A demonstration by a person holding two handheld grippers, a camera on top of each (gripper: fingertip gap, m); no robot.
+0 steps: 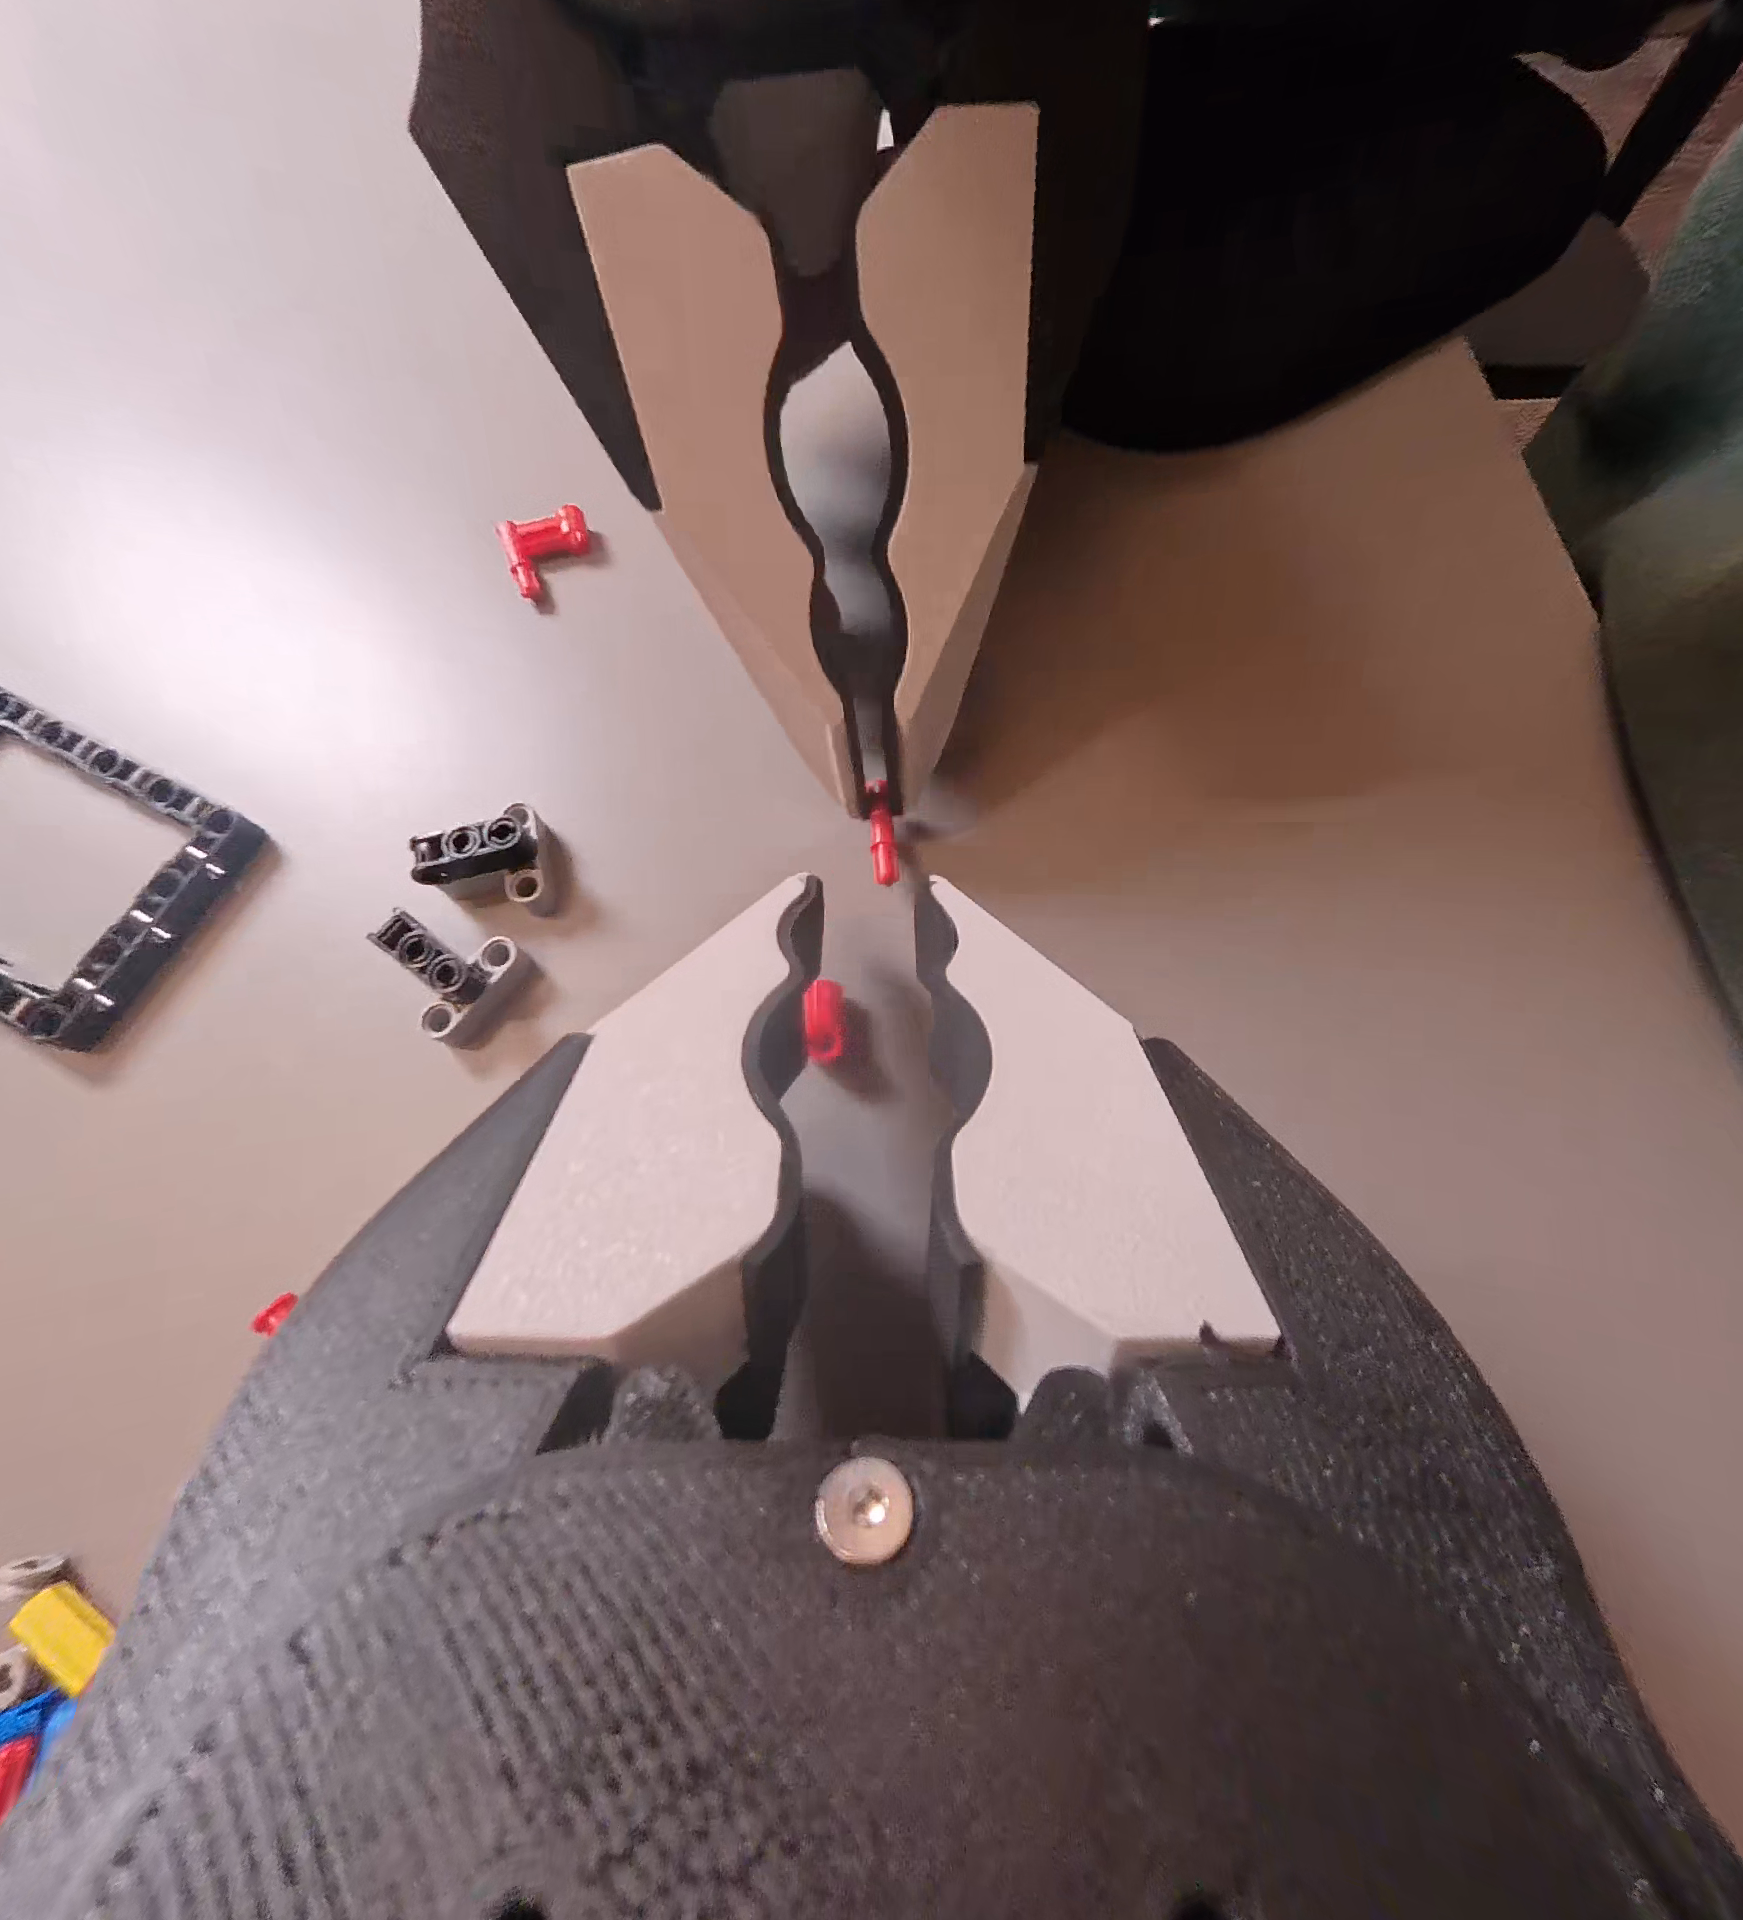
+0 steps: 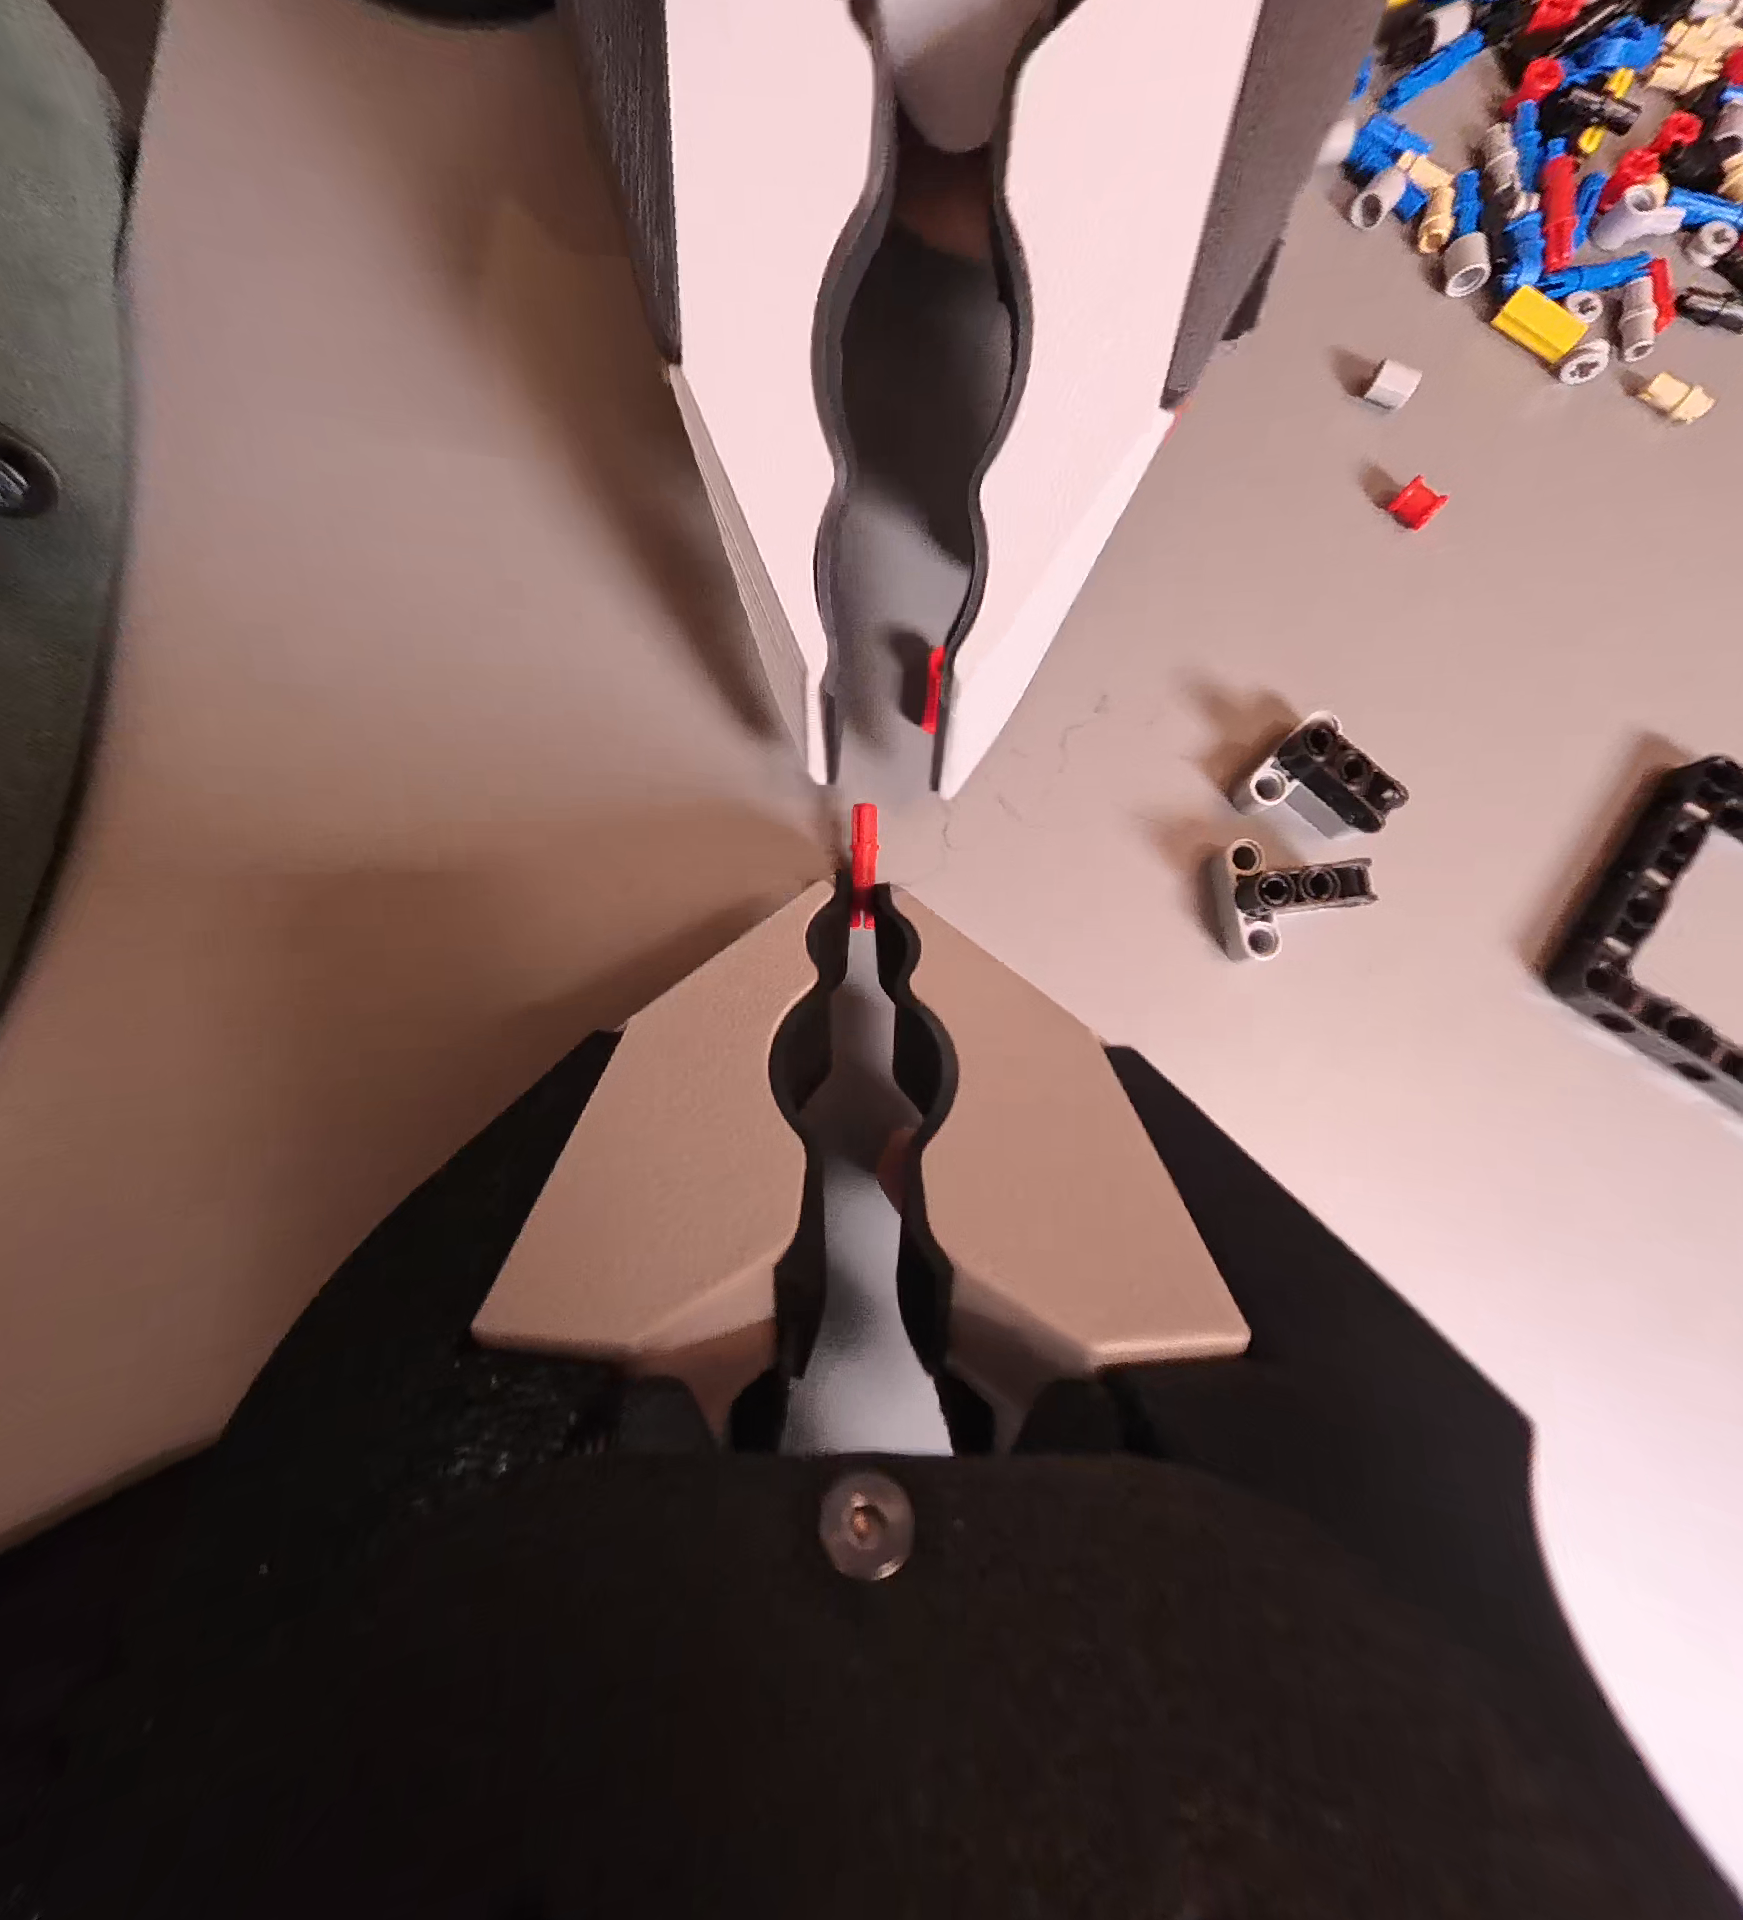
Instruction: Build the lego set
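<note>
Right wrist view showed the right claw (image 2: 863, 902) pinching a red pin (image 2: 863, 852) above the table (image 2: 1262, 1195), tip toward the spread left claw (image 1: 872, 894) (another red piece (image 1: 823, 1020) between its fingers), so alignment should precede any handover.

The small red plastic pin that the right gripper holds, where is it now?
The small red plastic pin is pinched at the tips of the right gripper, pointing toward the open left gripper, above the beige table.
</note>
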